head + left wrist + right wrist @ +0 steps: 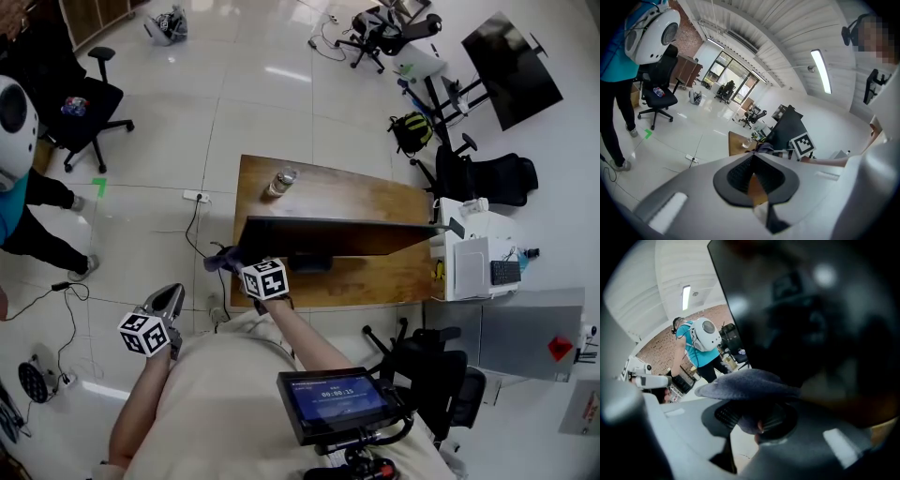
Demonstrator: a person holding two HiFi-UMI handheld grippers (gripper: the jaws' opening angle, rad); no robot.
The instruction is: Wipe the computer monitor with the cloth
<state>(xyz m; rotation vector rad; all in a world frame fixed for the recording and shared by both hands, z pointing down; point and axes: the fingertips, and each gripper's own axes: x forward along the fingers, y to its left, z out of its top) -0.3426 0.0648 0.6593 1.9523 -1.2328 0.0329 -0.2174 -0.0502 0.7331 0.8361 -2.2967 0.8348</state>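
The computer monitor (337, 234) stands on a wooden desk (375, 202), its dark screen facing me. My right gripper (236, 265) is shut on a dark blue cloth (221, 260) at the screen's left edge. In the right gripper view the cloth (745, 385) bulges out of the shut jaws of the right gripper (754, 405), right against the black screen (811, 310). My left gripper (169, 296) hangs lower left over the floor, away from the desk. Seen from its own camera, the left gripper (753, 155) is shut on nothing, with the monitor (787, 129) and cloth (764, 146) beyond it.
A water bottle (280, 181) stands at the desk's far left. A power strip (195, 196) and cables lie on the floor left of the desk. A person in teal (14, 187) stands by an office chair (89, 103). A white cabinet (473, 262) flanks the desk's right.
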